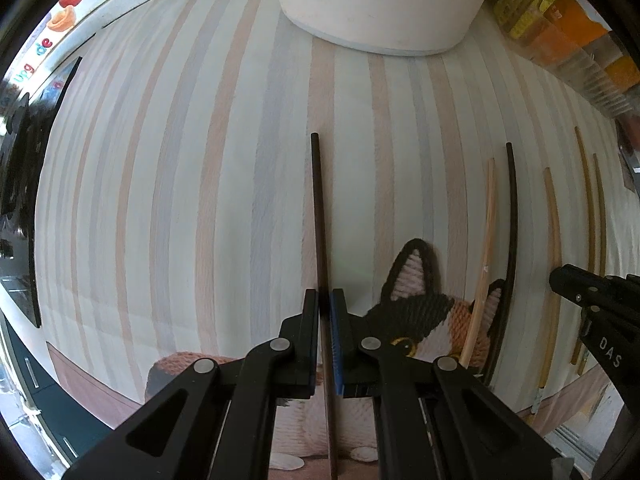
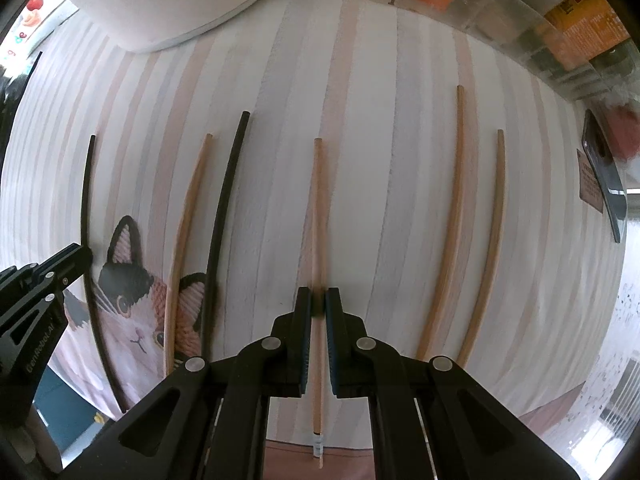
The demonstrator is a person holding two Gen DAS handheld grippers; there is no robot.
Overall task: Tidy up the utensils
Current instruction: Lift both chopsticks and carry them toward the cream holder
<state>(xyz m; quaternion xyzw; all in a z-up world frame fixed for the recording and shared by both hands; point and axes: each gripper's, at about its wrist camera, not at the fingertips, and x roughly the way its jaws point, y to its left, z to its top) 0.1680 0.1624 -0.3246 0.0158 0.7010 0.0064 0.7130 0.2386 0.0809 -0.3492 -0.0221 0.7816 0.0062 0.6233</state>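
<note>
Both jaws clamped, each on one chopstick lying on the striped table.

Left gripper (image 1: 325,304) pinches the black chopstick (image 1: 318,208) near its lower third; right gripper (image 2: 318,304) pinches a wooden chopstick (image 2: 318,216) likewise, probably so each stick can be lifted level and moved to sort by colour. Around them, a second black chopstick (image 2: 228,208) and other wooden chopsticks (image 2: 456,216) lie roughly parallel and apart, two crossing the cat mat (image 2: 132,320). Beyond stands a white container (image 1: 384,4), seemingly the destination.
</note>
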